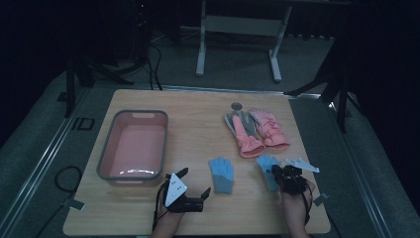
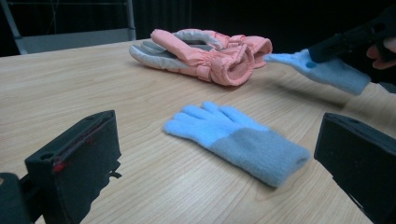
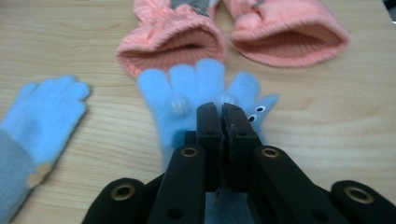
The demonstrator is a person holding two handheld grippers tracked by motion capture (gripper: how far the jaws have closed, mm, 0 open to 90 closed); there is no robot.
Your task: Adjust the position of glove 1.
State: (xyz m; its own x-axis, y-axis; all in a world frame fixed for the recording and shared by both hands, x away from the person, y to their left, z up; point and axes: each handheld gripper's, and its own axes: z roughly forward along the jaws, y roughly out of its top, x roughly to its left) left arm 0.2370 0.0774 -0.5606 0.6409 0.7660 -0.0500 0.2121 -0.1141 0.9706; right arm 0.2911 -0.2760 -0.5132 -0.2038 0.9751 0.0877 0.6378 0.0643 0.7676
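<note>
Right hand-held gripper (image 1: 277, 172) pinches one blue glove (image 1: 268, 169) at the worktop's (image 1: 198, 134) near right, fingers pointing to twelve o'clock, while its mate (image 1: 222, 174) lies at nine o'clock, nearer the spread left hand-held gripper (image 1: 194, 182).

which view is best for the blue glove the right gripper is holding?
Right gripper view: the held blue glove sits close, fingers spread beyond the shut right gripper. High view shows it small; left gripper view shows it lifted at the far edge.
</note>
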